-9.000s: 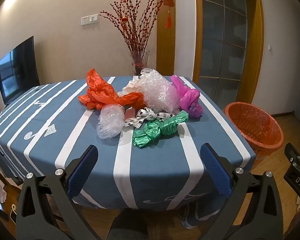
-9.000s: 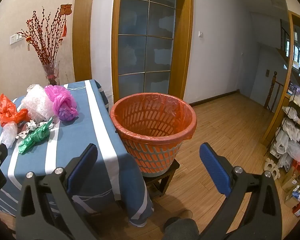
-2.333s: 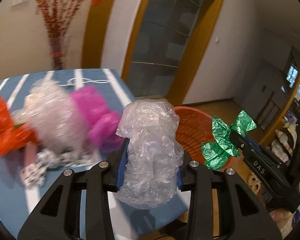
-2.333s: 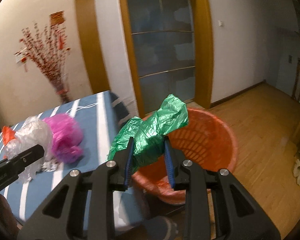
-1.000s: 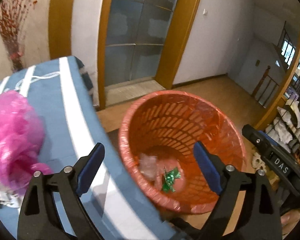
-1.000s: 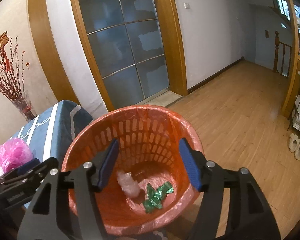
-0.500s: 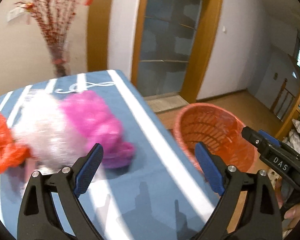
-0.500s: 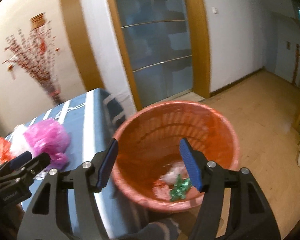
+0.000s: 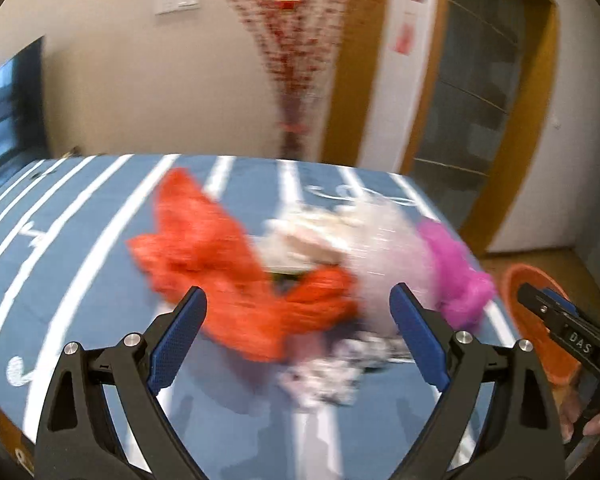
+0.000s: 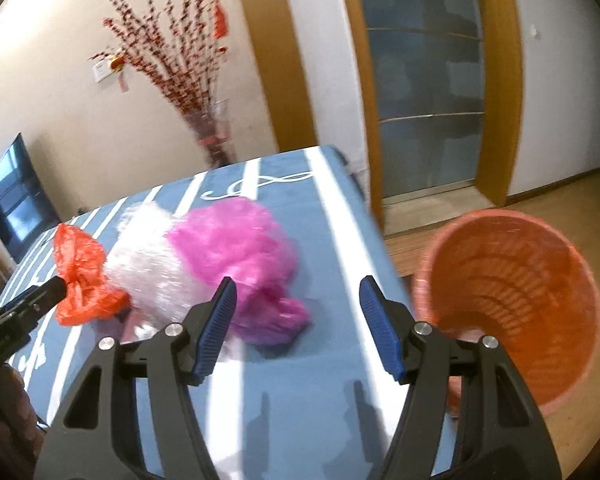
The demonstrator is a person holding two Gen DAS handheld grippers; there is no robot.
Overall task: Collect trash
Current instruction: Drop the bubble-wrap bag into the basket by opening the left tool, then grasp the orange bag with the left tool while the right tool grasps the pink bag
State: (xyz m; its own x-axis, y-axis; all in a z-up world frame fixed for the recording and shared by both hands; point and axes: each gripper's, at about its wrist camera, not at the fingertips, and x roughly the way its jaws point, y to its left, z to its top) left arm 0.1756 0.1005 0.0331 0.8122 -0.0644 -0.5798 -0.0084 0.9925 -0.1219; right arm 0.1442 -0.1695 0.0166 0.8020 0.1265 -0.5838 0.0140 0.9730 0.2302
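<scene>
On the blue striped tablecloth [image 9: 80, 240] lie a crumpled orange bag [image 9: 220, 264], a clear bubble-wrap wad [image 9: 380, 248], a pink bag [image 9: 452, 272] and a black-and-white printed scrap [image 9: 332, 368]. My left gripper [image 9: 296, 332] hangs open over the orange bag and the scrap, nothing between its pads. My right gripper [image 10: 298, 320] is open and empty above the table [image 10: 300, 400], just right of the pink bag [image 10: 240, 256]. The orange bag [image 10: 82, 276] and the bubble wrap [image 10: 148, 264] lie further left. The orange basket [image 10: 512, 304] stands beside the table at the right.
A vase of red-berry branches [image 10: 204, 92] stands at the table's far edge. A television [image 9: 8, 108] is at the far left, a glass door [image 10: 424, 76] behind the basket. The basket [image 9: 536, 320] shows beyond the table's right edge, behind the other gripper's body [image 9: 572, 336]. Wooden floor [image 10: 560, 196] lies right.
Both grippers have swung left from over the basket back to the table. The trash pile now lies ahead of them; the basket has slid to the right edge of both views. Jaws stay open.
</scene>
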